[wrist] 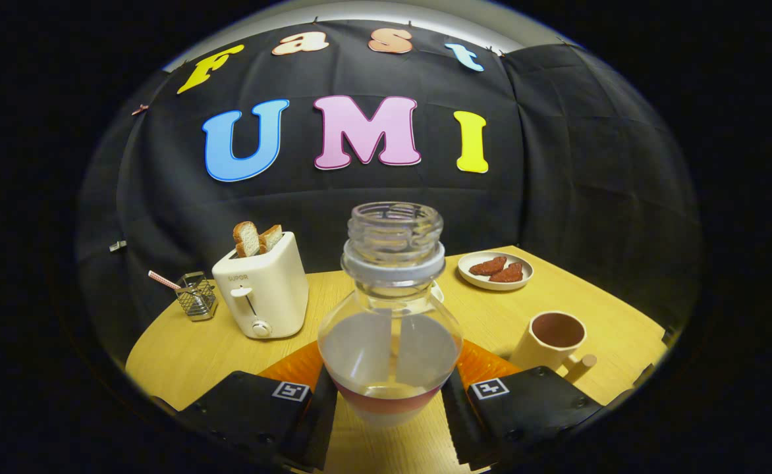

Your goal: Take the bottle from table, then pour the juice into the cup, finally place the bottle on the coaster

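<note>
Obstacles on the table (182,355): toaster (264,293) with bread to the left beyond the gripper (389,395); wire holder (197,296) further left. Plate (495,271) at the far right edge; cup (552,341) near right, just ahead of the right finger. The bottle (391,316), gripped between both fingers, blocks the middle. Bare wood lies between toaster and plate, and between plate and cup.
</note>
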Available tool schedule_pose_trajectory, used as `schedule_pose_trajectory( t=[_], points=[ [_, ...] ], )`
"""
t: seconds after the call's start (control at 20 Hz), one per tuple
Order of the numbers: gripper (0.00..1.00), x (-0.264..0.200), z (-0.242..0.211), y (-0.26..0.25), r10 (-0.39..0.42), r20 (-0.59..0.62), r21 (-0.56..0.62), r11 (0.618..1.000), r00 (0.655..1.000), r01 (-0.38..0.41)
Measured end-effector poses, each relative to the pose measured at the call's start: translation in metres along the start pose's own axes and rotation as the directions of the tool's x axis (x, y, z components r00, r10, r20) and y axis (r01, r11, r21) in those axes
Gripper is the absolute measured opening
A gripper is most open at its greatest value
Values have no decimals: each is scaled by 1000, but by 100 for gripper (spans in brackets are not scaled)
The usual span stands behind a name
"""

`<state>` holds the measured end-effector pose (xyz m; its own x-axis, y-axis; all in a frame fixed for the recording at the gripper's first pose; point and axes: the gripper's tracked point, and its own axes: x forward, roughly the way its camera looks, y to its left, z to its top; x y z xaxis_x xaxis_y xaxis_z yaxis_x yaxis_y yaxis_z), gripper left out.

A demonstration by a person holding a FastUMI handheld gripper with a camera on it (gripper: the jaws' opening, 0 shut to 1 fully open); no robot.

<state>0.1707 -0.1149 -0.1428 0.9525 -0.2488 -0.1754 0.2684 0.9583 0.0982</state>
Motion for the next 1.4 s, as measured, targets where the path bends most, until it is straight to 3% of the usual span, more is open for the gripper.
schedule_pose_trajectory(
  t=[0.3,0.55,0.9,1.4],
  points=[
    [73,53,22,9,-56,40,-110,992,998,60],
    [74,91,3,12,-94,25,-151,984,995,96],
    [74,124,-28,1,-138,-78,-42,990,987,135],
    [76,132,-30,-3,-149,-102,6,989,984,151]
  ],
)
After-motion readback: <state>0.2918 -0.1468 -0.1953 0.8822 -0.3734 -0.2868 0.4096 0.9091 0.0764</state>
